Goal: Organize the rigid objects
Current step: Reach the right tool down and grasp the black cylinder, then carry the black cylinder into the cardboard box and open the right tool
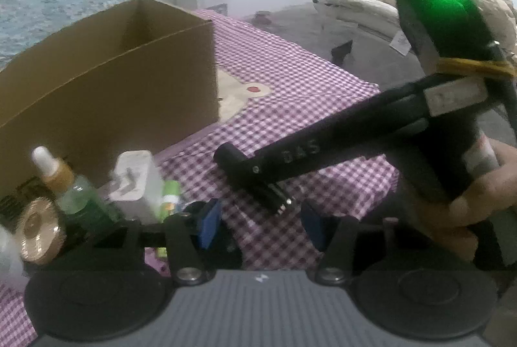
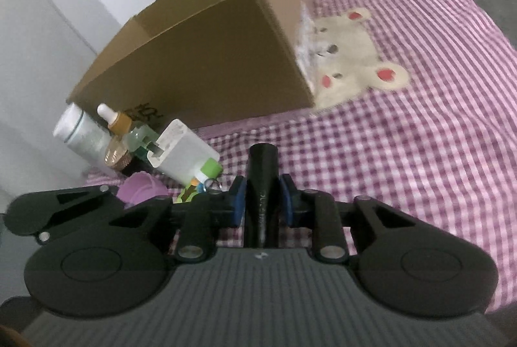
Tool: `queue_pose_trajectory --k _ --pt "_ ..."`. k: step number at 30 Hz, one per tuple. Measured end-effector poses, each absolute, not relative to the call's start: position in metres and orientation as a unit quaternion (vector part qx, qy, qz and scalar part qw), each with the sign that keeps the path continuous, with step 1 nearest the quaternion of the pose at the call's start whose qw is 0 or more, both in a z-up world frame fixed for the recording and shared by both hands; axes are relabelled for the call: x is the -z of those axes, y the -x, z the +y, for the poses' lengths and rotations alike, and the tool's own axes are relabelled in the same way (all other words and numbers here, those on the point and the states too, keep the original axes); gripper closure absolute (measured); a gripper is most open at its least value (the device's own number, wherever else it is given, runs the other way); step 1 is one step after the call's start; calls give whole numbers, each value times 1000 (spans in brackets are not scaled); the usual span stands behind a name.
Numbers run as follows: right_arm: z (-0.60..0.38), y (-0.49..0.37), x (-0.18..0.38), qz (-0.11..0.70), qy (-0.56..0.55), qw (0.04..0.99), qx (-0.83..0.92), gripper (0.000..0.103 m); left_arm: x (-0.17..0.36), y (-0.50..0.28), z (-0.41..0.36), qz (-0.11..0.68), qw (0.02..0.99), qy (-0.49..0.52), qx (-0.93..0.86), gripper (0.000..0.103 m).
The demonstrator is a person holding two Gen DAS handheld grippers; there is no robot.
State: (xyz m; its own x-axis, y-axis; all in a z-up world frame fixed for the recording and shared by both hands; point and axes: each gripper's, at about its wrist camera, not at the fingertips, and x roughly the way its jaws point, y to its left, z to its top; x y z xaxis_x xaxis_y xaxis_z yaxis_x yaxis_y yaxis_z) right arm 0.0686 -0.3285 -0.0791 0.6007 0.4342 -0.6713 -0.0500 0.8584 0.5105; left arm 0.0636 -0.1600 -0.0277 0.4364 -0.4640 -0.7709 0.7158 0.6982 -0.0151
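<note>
Black flashlight (image 2: 261, 185) sits clamped (lengthwise) in the right gripper (image 2: 261, 201).

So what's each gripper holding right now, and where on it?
The right gripper clamps a black tube-shaped object across its body, behind the front end. What it is cannot be told. The left gripper is open and holds nothing.

- A pink checked bedspread (image 2: 420, 153) with a bear motif (image 2: 349, 56) covers the bed.
- White wall (image 2: 32, 39) at left (plain).
- Grey floor (image 1: 307, 23) beyond.
</note>
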Motion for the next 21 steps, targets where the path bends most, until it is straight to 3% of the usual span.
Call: queue_pose_trajectory --k 3,11,14,16,21 --pt "-341 -60 83 425 -263 855 -136 82 30 -67 -170 407 821 -158 368 41" --pt "-364 -50 93 427 -333 828 -148 82 42 -78 -192 440 802 -165 368 45" --pt "-369 -50 97 427 -351 819 -155 82 41 -78 -196 437 806 -174 358 49" --pt "-371 -51 98 426 -355 817 -159 82 40 -79 -196 436 810 -177 351 59" --pt "-372 -48 99 417 -363 817 -165 81 38 -83 -195 436 817 -170 338 71"
